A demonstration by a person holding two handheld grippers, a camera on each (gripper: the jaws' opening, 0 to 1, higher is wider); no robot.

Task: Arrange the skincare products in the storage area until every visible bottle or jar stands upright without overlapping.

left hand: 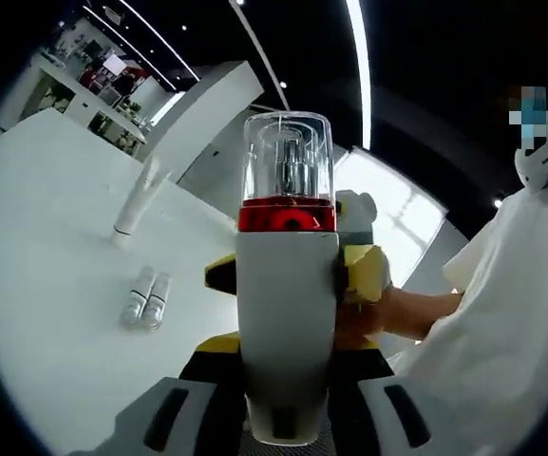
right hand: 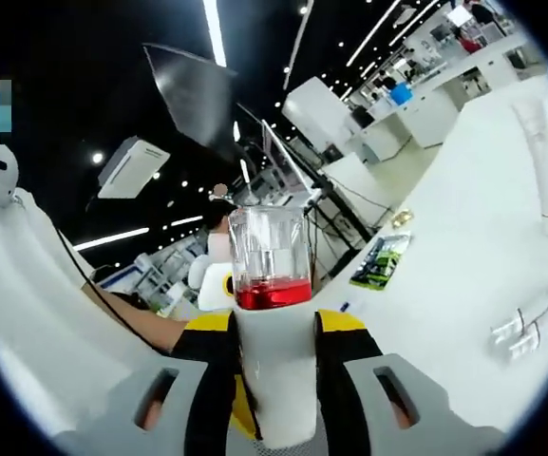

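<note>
Both grippers clamp one pump bottle (left hand: 287,323); tube (left hand: 139,198), two vials (left hand: 148,297) behind.

Glossy white bottle (left hand: 287,332), clear plastic cap (left hand: 288,157)

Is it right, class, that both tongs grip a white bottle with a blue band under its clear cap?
Not quite: the band is red, as the left gripper view shows. Otherwise yes: left tongs and right tongs both grip the white bottle with its clear cap.
</note>
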